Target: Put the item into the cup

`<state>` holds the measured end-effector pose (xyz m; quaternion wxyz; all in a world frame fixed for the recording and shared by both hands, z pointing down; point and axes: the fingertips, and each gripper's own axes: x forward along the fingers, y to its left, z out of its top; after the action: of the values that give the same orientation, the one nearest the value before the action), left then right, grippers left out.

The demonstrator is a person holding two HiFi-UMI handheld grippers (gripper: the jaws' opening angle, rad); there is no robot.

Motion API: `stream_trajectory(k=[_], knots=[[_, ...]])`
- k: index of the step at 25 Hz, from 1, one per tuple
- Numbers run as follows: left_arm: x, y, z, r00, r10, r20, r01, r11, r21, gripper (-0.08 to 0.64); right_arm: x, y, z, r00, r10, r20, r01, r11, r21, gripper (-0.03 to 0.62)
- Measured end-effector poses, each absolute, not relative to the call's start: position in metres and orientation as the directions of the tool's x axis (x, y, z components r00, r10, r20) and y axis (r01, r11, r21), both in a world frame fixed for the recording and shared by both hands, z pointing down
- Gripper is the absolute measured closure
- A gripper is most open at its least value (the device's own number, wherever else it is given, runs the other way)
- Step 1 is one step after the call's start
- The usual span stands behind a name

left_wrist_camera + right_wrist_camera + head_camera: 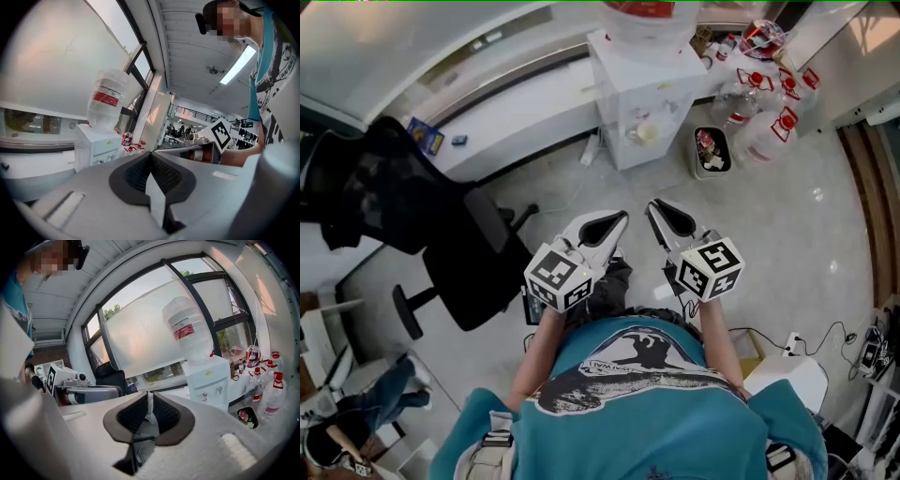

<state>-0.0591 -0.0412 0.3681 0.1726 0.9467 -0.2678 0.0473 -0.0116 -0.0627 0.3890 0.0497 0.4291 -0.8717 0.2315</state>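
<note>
Water bottle (649,23) (head view) cropped at top

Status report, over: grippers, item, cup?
Left gripper shut, empty. Right gripper shut, empty. No item or cup in view. White water dispenser ahead, untouched.

Left gripper (612,223) and right gripper (662,212) side by side before the torso (637,375), jaws together, right's perhaps barely apart.

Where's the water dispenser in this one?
Head view, top centre: the water dispenser stands by the window ledge, with a bin just right of it.
</note>
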Motion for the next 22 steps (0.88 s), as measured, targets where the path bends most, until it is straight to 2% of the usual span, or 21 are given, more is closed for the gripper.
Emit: stream_trajectory(k=[22], knots=[[-0.066,-0.076,0.384,0.901,-0.394,0.180,-0.433,-0.836,0.337,0.561,-0.019,-0.088,0.404,-0.548,-0.759,0.352,-0.829,0.440,-0.345,0.563]])
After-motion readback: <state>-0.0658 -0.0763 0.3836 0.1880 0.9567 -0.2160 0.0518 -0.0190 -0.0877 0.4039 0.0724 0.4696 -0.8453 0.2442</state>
